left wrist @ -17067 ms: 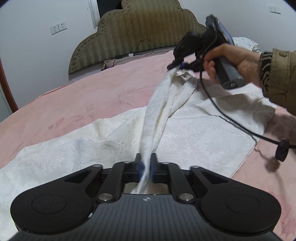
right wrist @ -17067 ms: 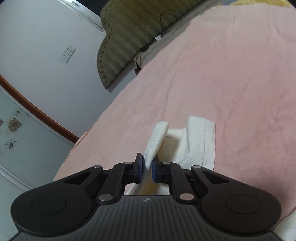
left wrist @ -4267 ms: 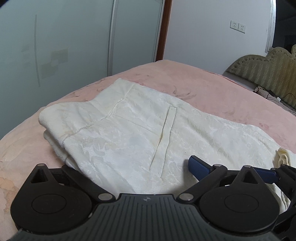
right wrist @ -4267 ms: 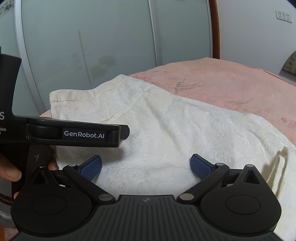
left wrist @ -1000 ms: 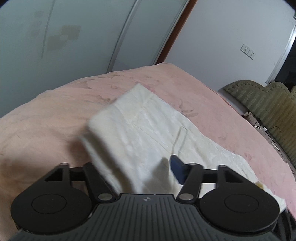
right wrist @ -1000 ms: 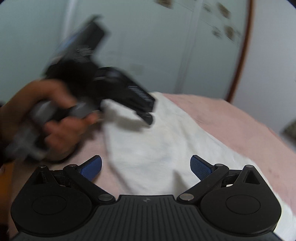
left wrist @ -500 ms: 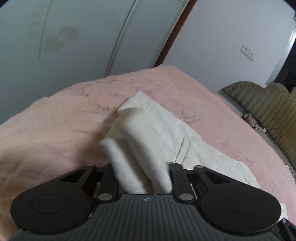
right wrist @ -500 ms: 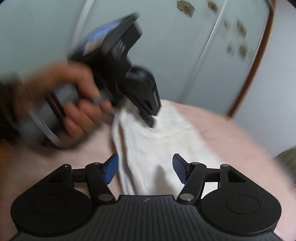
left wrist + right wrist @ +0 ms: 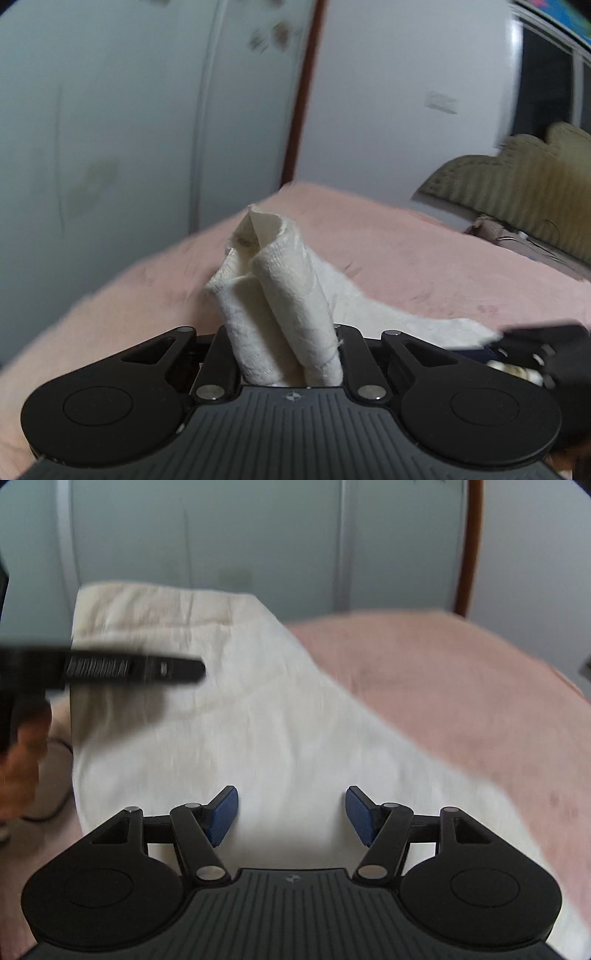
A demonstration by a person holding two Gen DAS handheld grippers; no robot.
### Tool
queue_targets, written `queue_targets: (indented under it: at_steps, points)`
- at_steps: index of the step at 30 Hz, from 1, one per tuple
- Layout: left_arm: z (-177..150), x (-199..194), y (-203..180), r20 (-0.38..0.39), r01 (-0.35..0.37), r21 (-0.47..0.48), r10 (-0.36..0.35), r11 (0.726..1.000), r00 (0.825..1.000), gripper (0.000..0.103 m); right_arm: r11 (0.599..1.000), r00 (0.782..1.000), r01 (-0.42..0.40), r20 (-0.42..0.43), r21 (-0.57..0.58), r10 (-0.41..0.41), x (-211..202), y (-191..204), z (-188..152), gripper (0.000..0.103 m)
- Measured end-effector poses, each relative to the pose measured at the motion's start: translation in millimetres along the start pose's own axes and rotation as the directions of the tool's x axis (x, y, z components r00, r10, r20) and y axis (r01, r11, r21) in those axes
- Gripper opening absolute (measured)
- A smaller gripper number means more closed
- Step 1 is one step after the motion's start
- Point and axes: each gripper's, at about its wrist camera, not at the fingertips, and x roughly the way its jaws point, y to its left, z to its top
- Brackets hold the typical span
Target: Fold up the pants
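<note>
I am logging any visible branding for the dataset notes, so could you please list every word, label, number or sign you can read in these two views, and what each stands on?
Nothing can be read for certain.
Side of the left gripper, in the right wrist view: a pale band of lettering, too blurred to read.
Gripper bodies: a small star-like emblem only, no text.
Wall plate: blurred, no text visible.
Pants: no label visible.
</note>
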Motion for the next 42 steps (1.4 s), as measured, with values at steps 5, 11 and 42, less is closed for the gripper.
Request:
queue_targets:
  at_steps: [5,11,42]
  points:
    - [6,-27,-38,0.064,0.133,0.085,-0.138,0.988,0.988,0.013,0.995,0.99,-0.098,0.099,0.013,0.096,-20,-14,-2,0.064]
    - [4,-43,-86,0.082,0.228,0.19,-0.247,0.955,0.966,0.013,0.993,0.966,-0.116,0.227,-0.027,0.119,-60,-19,-20,0.064]
    - [-100,-22,-337,-0.218,0.604,0.376,-0.567,0.702,0.794,0.015,0.96,0.937,0.257,0.212,0.115,-0.277,-215,-106,-176,0.065]
